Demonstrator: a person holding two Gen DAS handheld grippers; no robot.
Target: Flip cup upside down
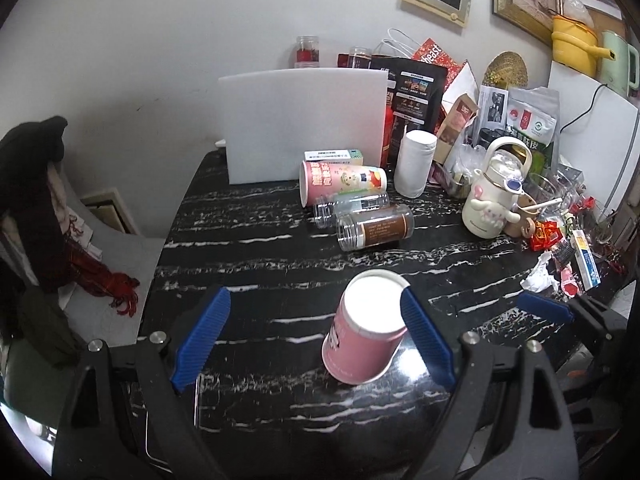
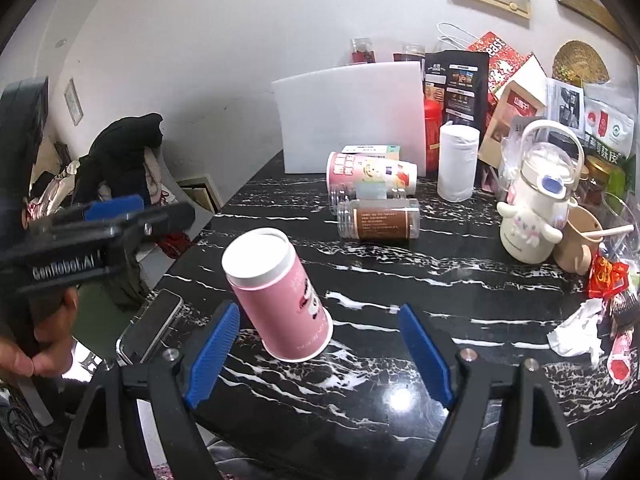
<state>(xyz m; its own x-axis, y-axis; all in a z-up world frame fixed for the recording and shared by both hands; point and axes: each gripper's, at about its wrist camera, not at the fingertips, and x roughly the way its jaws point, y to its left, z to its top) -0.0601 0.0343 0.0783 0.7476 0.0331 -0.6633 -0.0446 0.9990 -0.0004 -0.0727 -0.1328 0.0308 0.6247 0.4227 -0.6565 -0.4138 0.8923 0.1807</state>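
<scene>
Pink paper cup (image 2: 280, 296) on table (image 2: 400, 288): light, soft, easy squash. Grab middle gently. Both hand-held grippers (image 1: 316, 340) (image 2: 320, 352) wide open, empty.

We saw even, soft indoor light, and a white glare spot on the glossy black marble table (image 2: 404, 398). The fisheye bent the edges, and dark corners framed both views.

A pink cup (image 2: 280, 292) with white base stands on a black, white-veined table (image 2: 440, 292).
</scene>
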